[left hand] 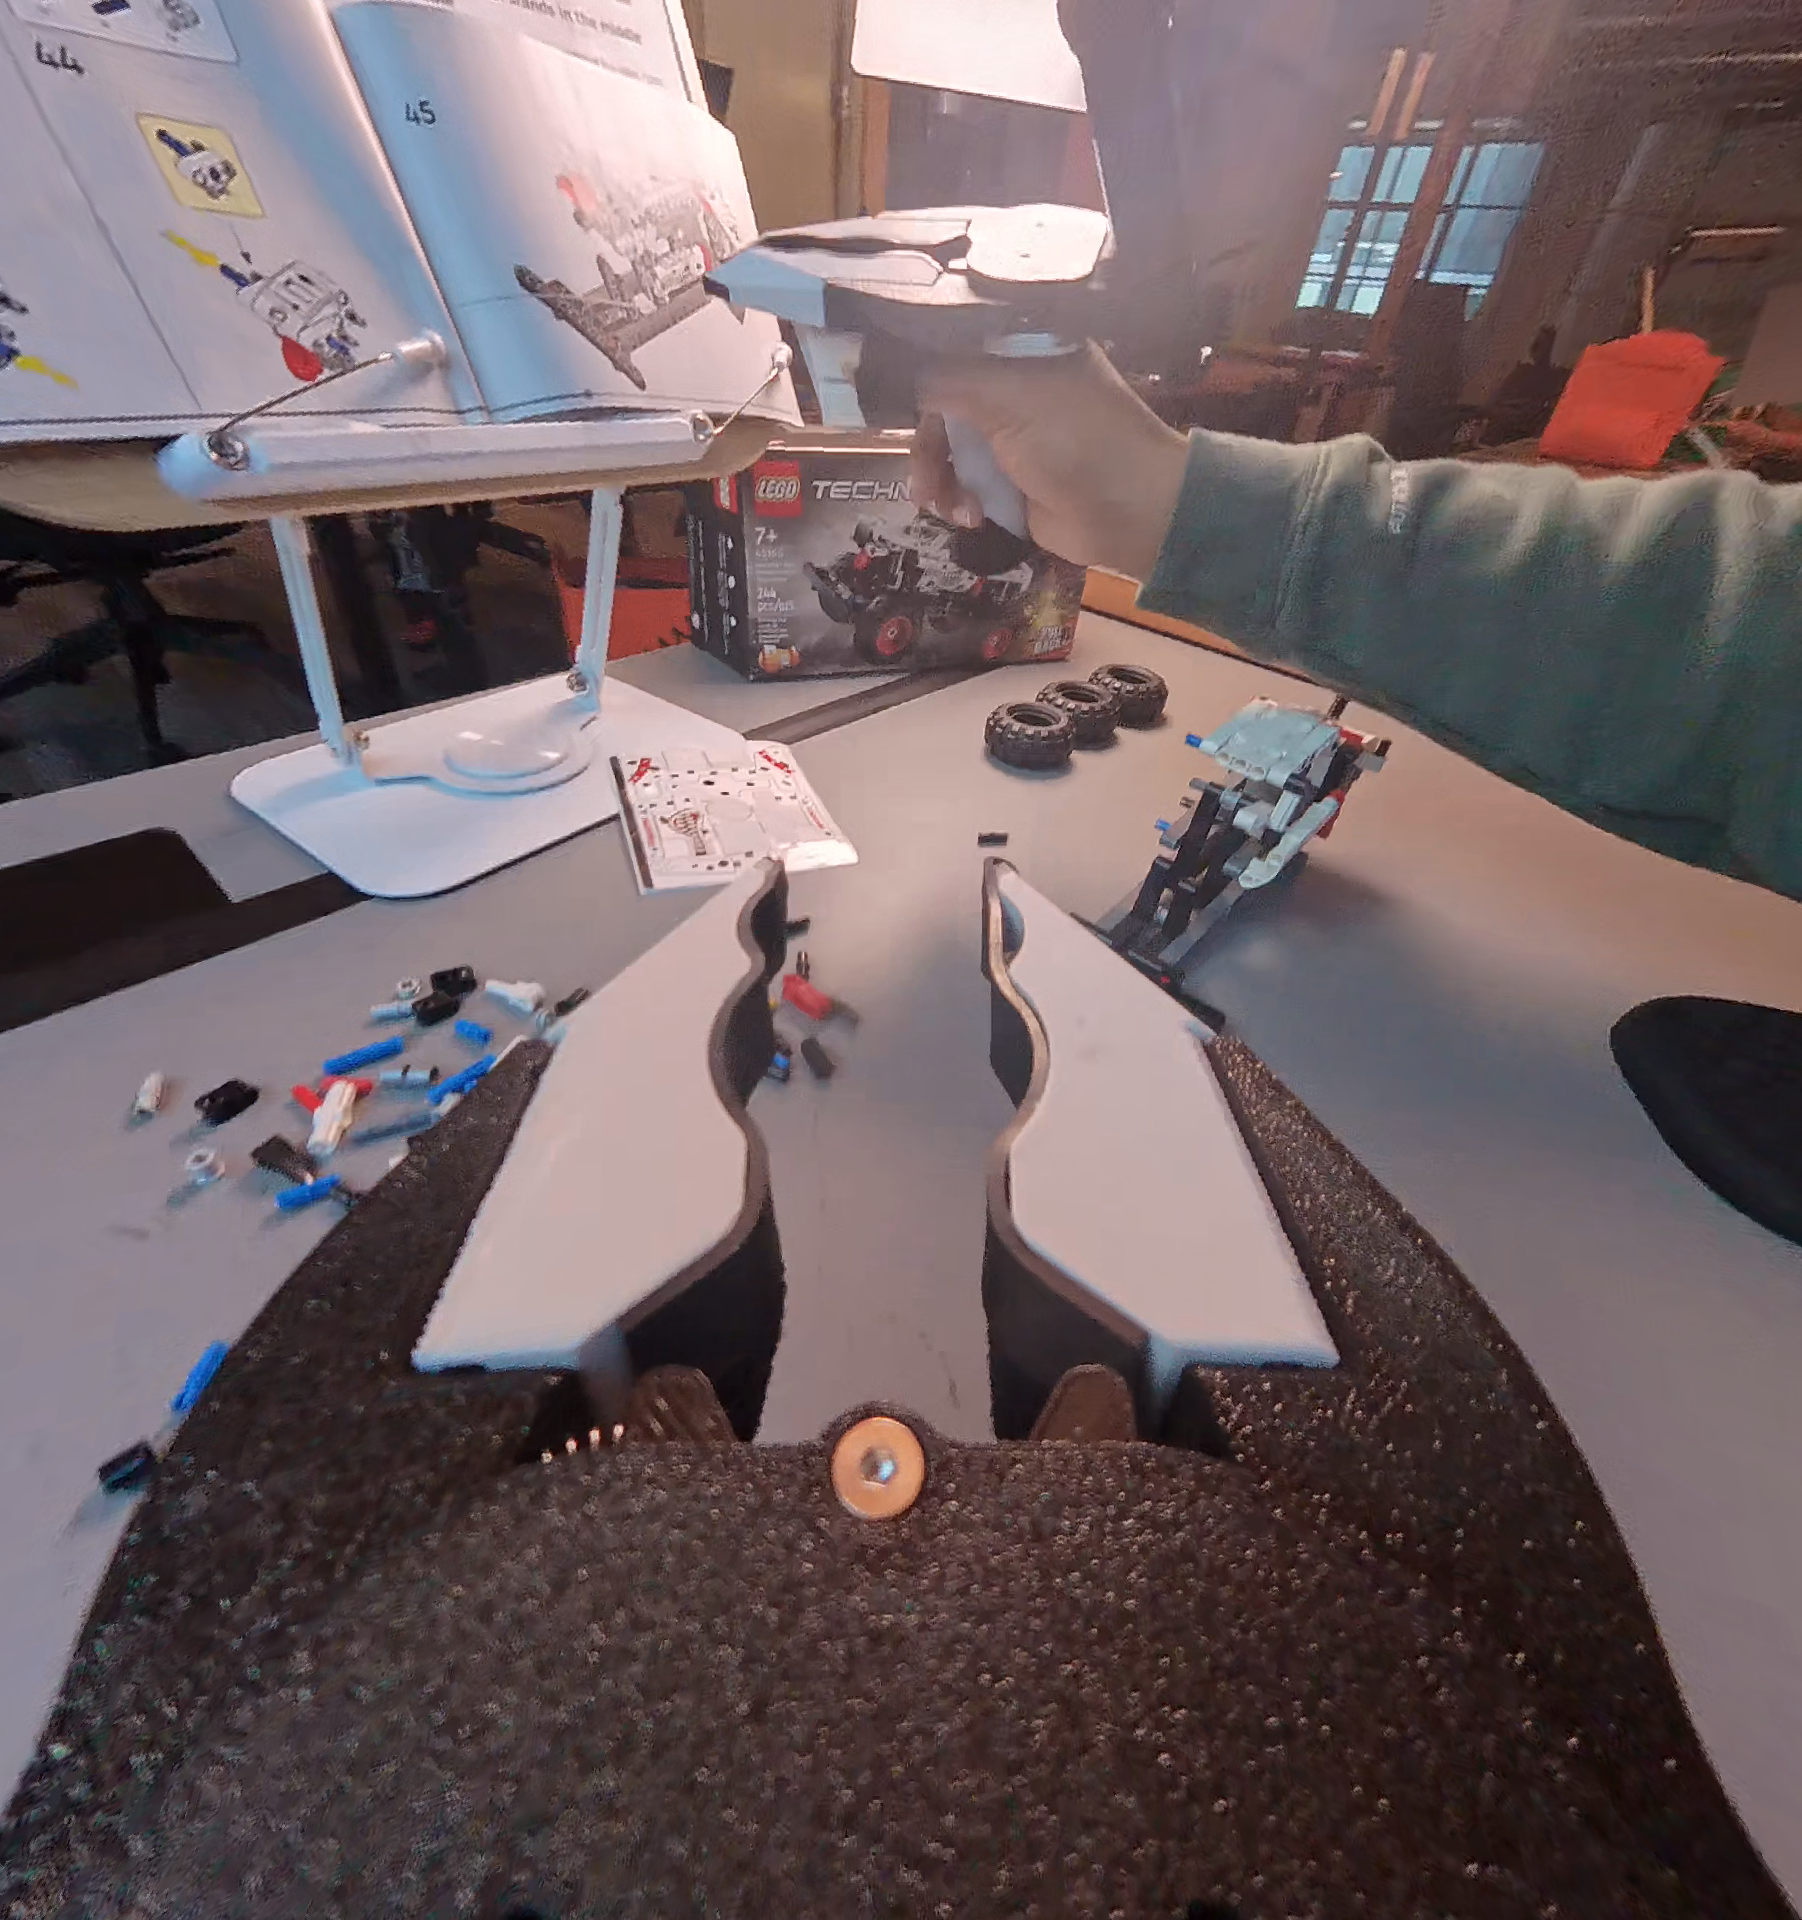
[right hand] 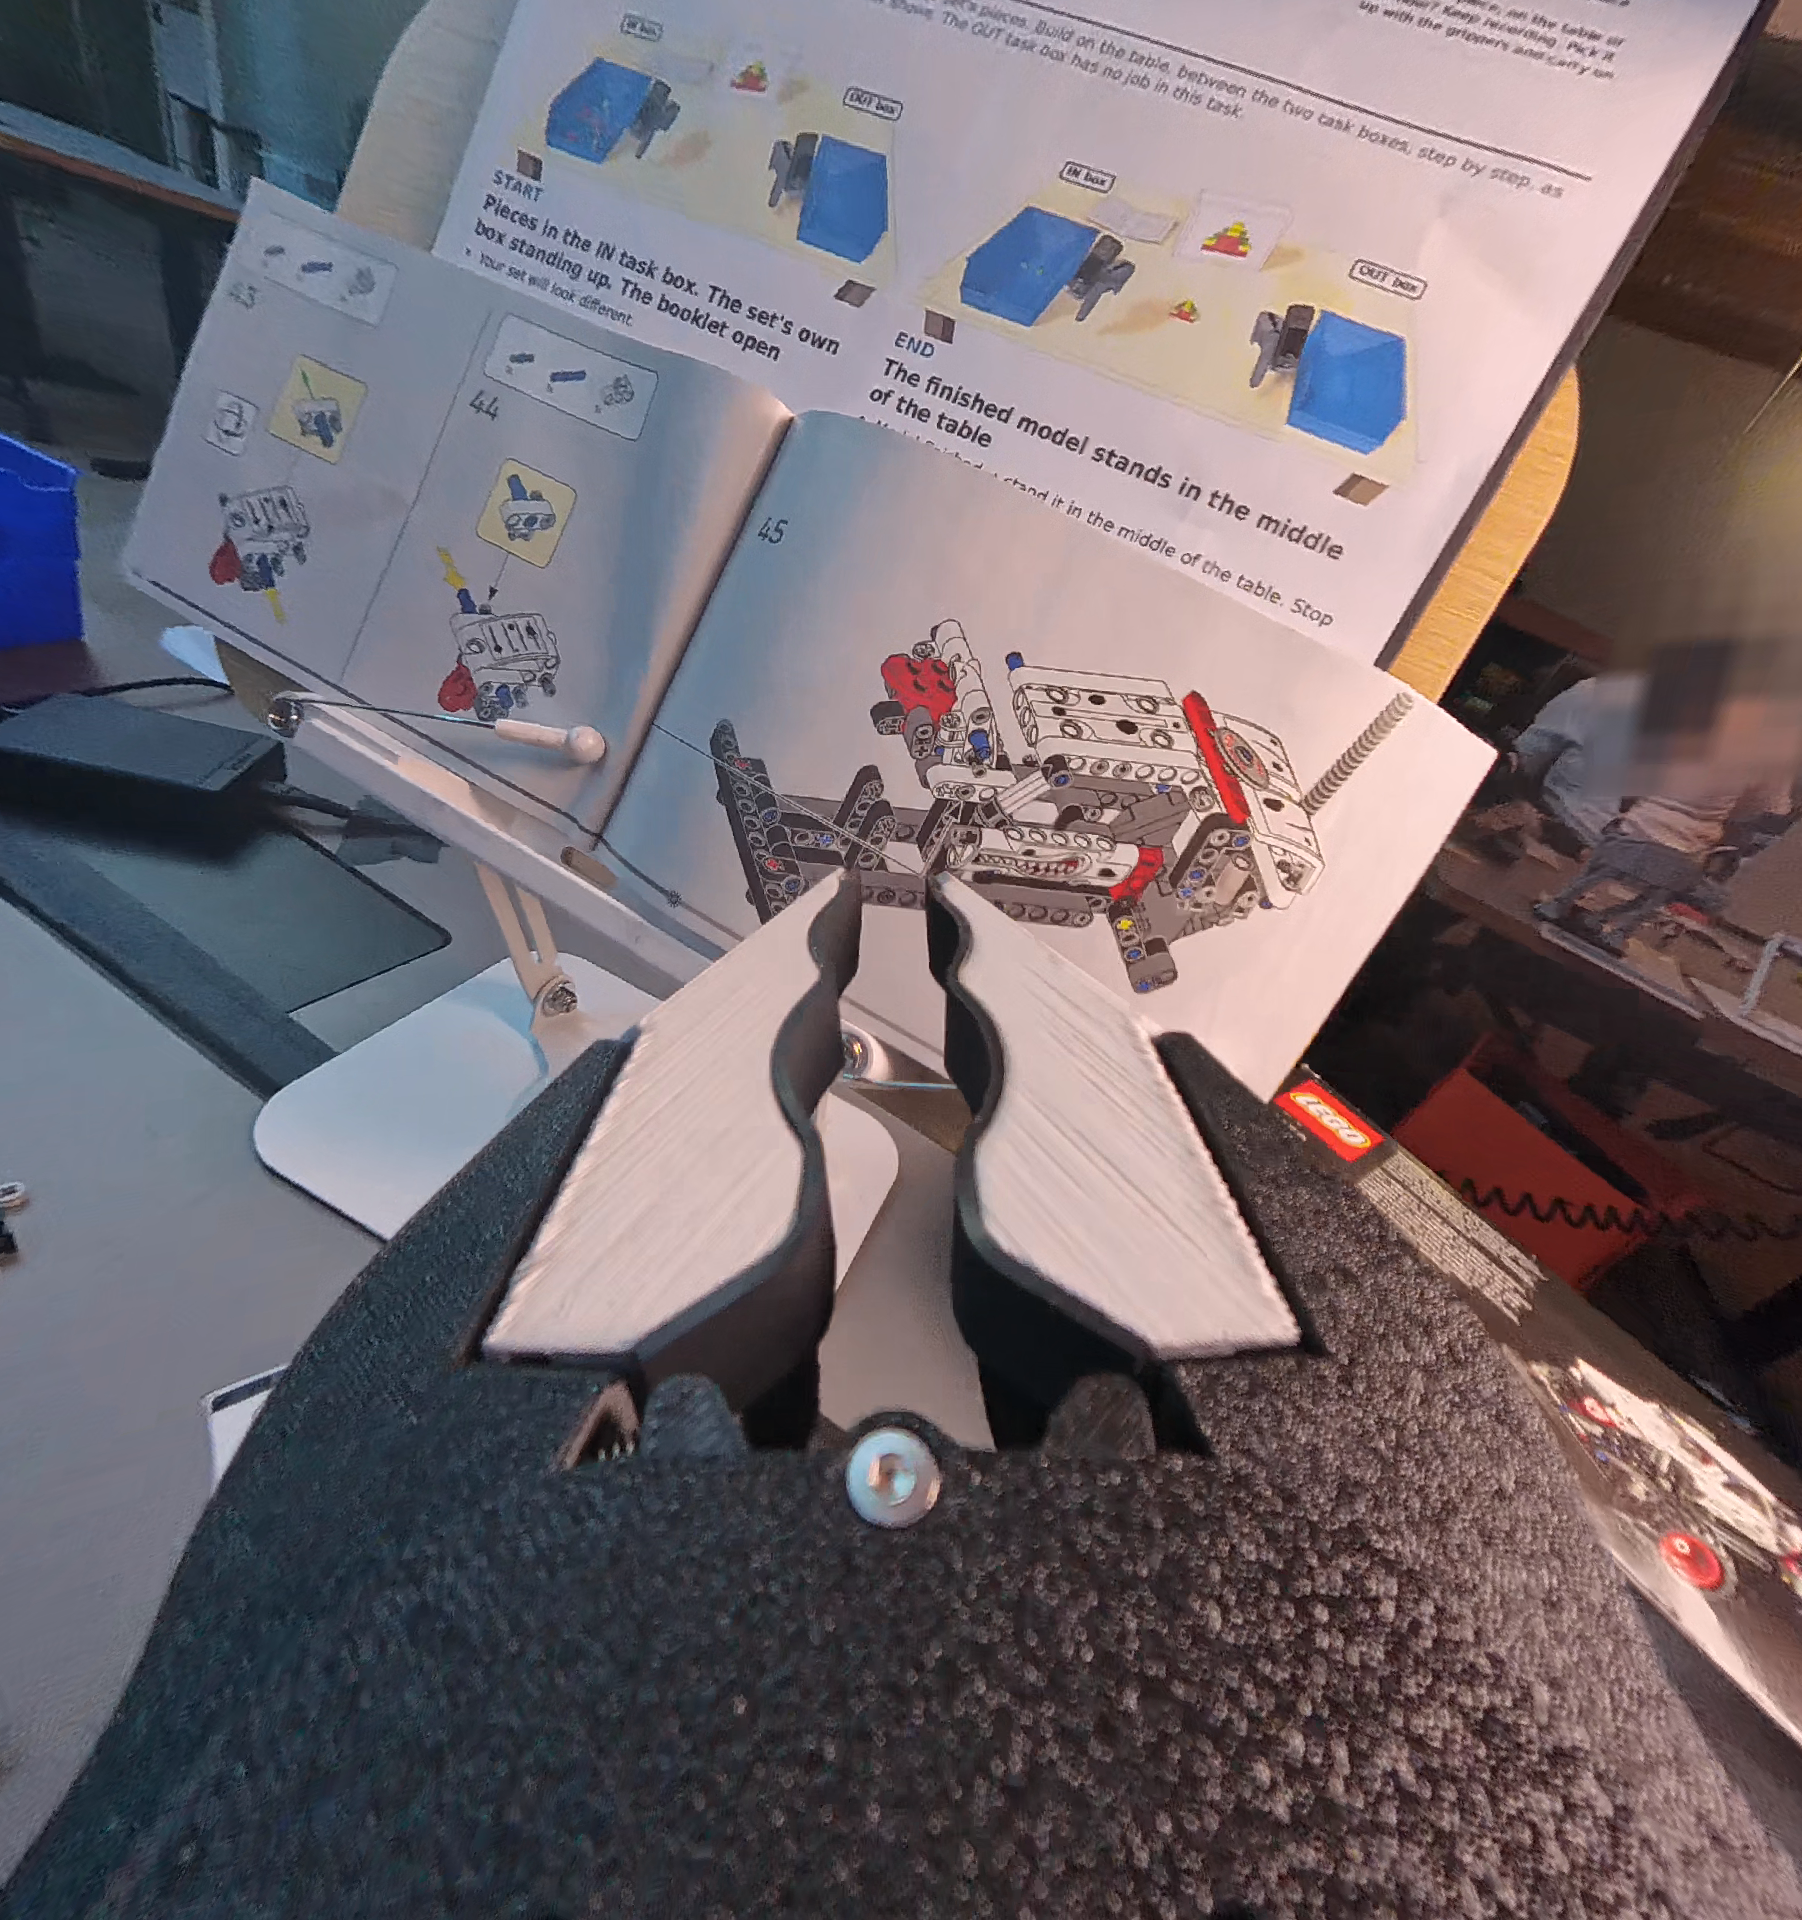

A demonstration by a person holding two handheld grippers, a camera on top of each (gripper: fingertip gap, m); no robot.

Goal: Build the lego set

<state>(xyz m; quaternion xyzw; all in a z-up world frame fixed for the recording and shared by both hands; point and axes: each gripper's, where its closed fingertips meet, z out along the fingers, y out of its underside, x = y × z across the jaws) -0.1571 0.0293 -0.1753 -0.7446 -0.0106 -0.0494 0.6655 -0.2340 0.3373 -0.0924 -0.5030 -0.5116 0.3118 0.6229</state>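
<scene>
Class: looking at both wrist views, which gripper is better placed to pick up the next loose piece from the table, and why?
Left. The left gripper hangs open just above the loose pieces on the table. The right gripper is raised at the instruction booklet, away from them.

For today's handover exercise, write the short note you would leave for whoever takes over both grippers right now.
Left gripper: open, empty, hovering over the grey table.
Right gripper: jaws slightly apart, empty, raised toward the instruction booklet on its white stand.
Partly built chassis stands on the table to the right, three tyres behind it, loose small parts to the left, sticker sheet by the stand.
Done: part of the chassis frame.
Left: wheels, remaining parts, probably stickers.
</scene>
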